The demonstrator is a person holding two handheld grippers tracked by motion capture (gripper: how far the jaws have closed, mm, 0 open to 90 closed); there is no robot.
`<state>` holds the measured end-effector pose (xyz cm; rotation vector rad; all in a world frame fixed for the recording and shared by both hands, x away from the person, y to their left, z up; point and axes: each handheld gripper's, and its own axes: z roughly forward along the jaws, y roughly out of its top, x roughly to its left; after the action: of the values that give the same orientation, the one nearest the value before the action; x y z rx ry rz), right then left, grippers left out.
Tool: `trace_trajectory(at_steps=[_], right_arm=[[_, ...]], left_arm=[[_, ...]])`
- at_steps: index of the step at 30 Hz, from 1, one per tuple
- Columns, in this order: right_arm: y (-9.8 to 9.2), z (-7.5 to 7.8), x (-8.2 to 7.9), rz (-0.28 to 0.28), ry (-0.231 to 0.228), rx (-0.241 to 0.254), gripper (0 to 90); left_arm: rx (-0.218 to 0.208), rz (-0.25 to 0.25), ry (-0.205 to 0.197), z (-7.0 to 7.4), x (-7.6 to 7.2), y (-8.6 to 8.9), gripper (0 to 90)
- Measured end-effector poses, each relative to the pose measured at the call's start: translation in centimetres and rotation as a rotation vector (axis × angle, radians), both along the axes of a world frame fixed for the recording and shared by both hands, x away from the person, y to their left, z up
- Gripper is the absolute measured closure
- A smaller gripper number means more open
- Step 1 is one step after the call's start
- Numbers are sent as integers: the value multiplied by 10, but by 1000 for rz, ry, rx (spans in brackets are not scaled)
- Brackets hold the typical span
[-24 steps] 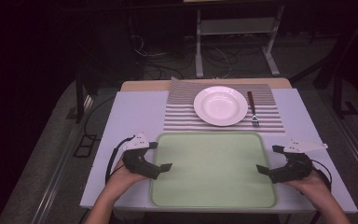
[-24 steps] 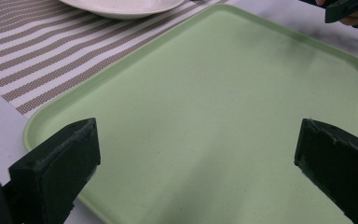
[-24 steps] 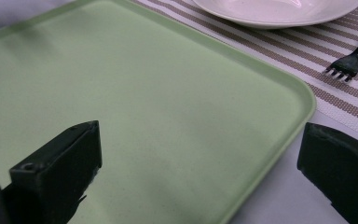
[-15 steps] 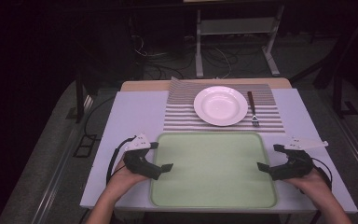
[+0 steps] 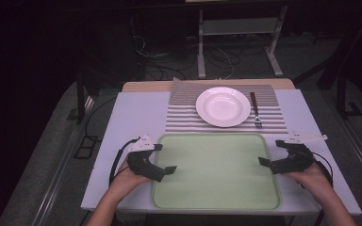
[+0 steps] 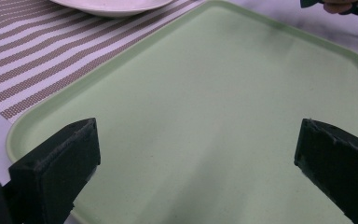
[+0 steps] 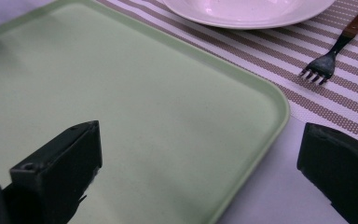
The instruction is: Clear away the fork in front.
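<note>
- The tray (image 5: 217, 172) is pale green, flat, a rounded rectangle with a low raised rim and a matte surface.
- It lies flat on the white tabletop (image 5: 136, 113), at the near edge, long axis running left to right, far rim just beside the striped placemat (image 5: 184, 115).
- Nothing lies in the tray.
- The white plate (image 5: 223, 106) on the placemat holds nothing; a fork (image 5: 255, 109) lies just beside it, tines toward the tray.
- The left gripper (image 5: 162, 160) hovers at the tray's left rim, jaws spread wide, pinching nothing.
- The right gripper (image 5: 269, 153) is at the right rim, jaws likewise spread and empty.
</note>
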<state>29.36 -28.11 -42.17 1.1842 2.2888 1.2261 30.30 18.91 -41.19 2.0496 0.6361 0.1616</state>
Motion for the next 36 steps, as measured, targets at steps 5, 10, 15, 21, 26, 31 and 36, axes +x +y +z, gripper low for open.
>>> trace_trajectory(at_steps=[5,10,15,21,26,31,36], right_arm=[[0,0,4,-6,9,-2,1],[1,1,9,-9,18,-8,1],[1,2,14,-13,24,-16,0],[-2,4,22,-29,25,-11,0],[-5,7,31,-51,26,-13,0],[-7,11,41,-72,22,-8,0],[-9,13,50,-88,30,-4,1]], left_arm=[[-2,-3,1,1,-1,0,0],[0,-6,-3,1,-2,0,0],[-14,3,0,2,-3,1,0],[-34,13,-3,5,-5,4,0],[-40,14,-6,5,-4,4,0],[-41,14,-2,5,-2,5,0],[-38,14,-1,4,-1,6,0]])
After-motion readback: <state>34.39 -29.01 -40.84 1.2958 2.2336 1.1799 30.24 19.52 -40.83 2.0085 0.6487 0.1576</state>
